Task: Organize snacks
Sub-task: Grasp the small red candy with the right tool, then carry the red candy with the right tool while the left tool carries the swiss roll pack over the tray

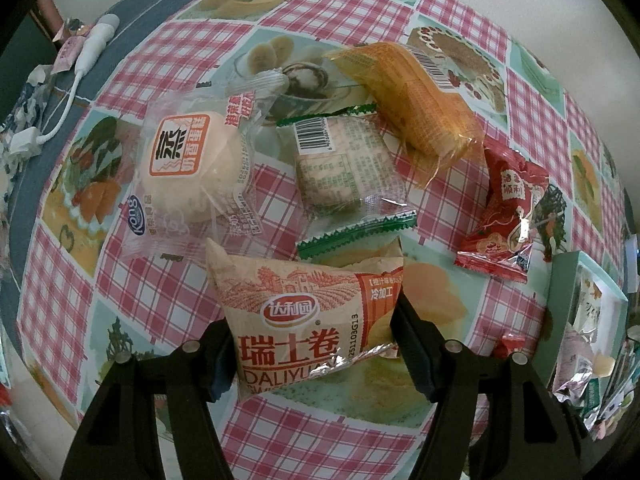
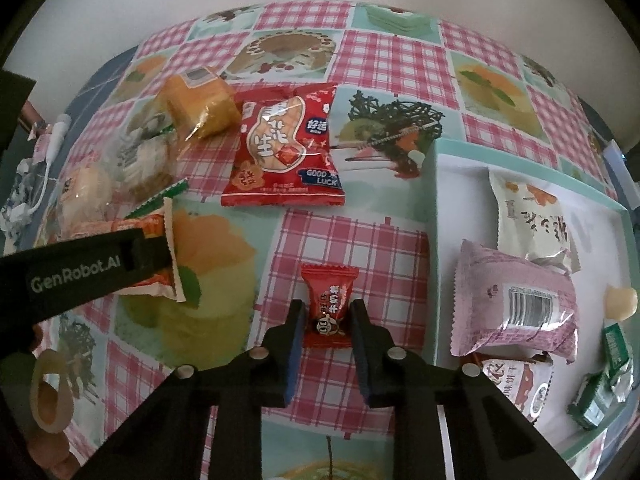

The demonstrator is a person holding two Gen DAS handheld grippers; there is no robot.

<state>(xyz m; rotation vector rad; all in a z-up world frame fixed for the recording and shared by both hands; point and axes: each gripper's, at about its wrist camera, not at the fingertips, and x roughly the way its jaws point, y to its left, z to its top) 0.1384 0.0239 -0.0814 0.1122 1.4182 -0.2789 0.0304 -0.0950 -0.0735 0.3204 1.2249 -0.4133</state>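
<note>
Table covered with glossy oilcloth (image 1: 340, 0): pink gingham squares alternating with printed dessert and fruit panels.

Left gripper (image 1: 314, 336): black fingers clamped on the sides of a puffy, matte beige-and-orange Swiss roll packet (image 1: 304, 312); crimped foil edge, film creased where the pads press.

Right gripper (image 2: 326, 320): jaws drawn in tight against a small red candy wrapper (image 2: 330, 304), pillow-shaped with serrated ends, lying flat on a gingham square just left of the box.

Loose on the cloth, left to right:
- round pale steamed cake (image 1: 192, 168) in clear crinkly film
- square biscuit pack (image 1: 344, 164), transparent with green zigzag seals, barcode up
- oblong orange-yellow cake (image 1: 416, 100) in clear wrap
- shiny red peanut bag (image 2: 286, 148), flat, well apart from the candy

Box (image 2: 430, 200): shallow, rectangular, pale teal walls, white floor. Contents:
- white pouch with orange print (image 2: 532, 220) at the back
- soft lilac packet (image 2: 516, 304) with a barcode label, overlapping the white pouch
- white-and-maroon packet (image 2: 516, 388) partly under the lilac one
- small green foil packs (image 2: 604, 384) at the right
- small pale wrapped lump (image 2: 620, 300) near the far wall
</note>
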